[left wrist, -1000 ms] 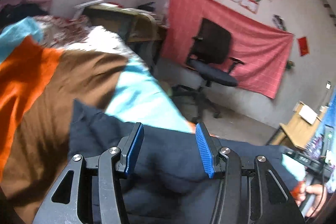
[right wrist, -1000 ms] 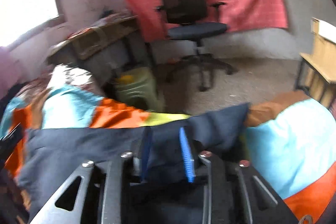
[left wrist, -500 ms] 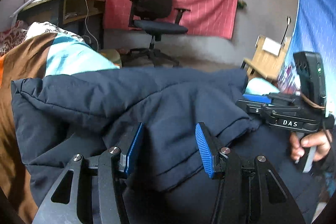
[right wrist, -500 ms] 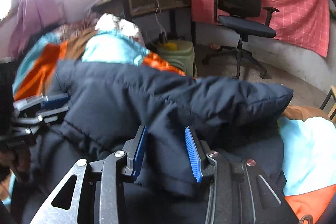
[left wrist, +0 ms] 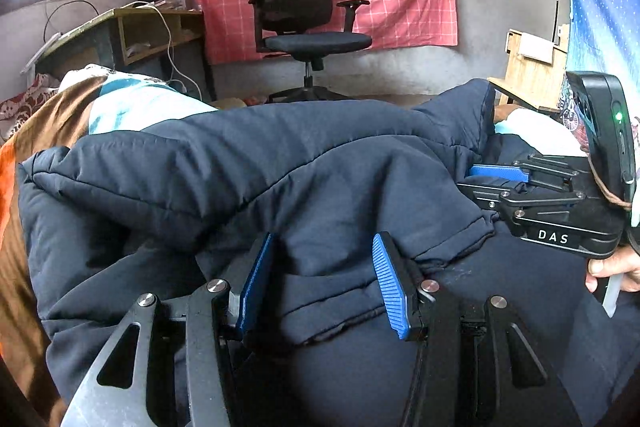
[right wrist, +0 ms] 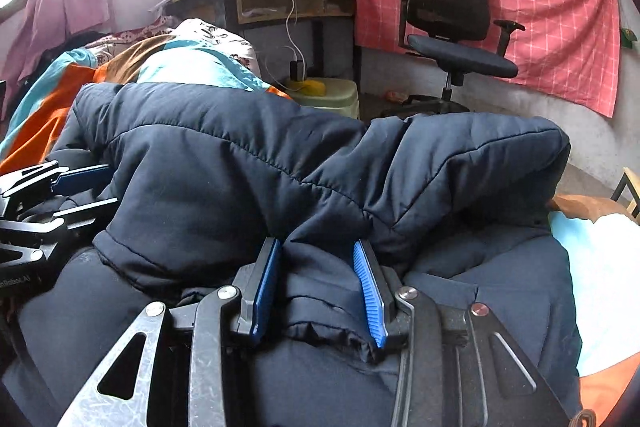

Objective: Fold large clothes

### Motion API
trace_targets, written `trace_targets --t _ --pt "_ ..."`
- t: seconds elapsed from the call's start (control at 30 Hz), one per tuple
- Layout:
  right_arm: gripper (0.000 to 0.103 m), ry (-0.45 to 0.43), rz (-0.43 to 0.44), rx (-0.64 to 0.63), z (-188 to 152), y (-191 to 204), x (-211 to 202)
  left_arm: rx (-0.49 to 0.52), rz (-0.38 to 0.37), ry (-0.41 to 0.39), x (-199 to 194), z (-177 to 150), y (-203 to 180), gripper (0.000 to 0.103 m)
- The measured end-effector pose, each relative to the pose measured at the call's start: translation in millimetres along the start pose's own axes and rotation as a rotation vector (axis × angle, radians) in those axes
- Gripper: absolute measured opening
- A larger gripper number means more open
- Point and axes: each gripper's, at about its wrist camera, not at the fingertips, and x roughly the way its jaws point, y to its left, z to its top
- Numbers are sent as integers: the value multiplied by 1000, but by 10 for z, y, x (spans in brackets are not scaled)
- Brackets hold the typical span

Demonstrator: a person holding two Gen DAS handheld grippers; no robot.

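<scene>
Two layers deep now: laying the navy padded jacket (left wrist: pixel 280 167) over on itself across the striped bedspread (left wrist: pixel 132 107), instead of trailing one flat edge as a second ago. Bringing the hem up and over, and leaving a thick rolled fold running from side to side in front of both cameras.

Pinching that hem with the left gripper (left wrist: pixel 322 285), blue pads kept wide apart by the padding bunched between them. Clamping likewise with the right gripper (right wrist: pixel 318 287), squeezing a fat gather of the same hem.

Closing in sideways too: working well apart before, now working just beside each other, with the right tool and the hand (left wrist: pixel 612 267) holding it crowding the right edge of the left camera's view.

Judging from this, finishing the first fold rather than starting it. Probably calling next for lowering the hem onto the layer beneath, letting go and pressing down, guarding against the puffy filling springing back open. Not showing the sleeves, so not telling how tidy the bundle is.
</scene>
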Motion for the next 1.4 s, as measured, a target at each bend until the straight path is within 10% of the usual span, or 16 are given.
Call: trace_targets --t 0.7,1.07,1.4 --pt "37 -29 19 36 -30 -115 -38 11 15 -41 -116 -7 -54 46" --pt "68 -12 16 151 22 -312 -339 -275 32 78 -387 112 215 64" --pt "84 -64 22 99 114 -181 -864 -281 80 13 -922 328 48 77"
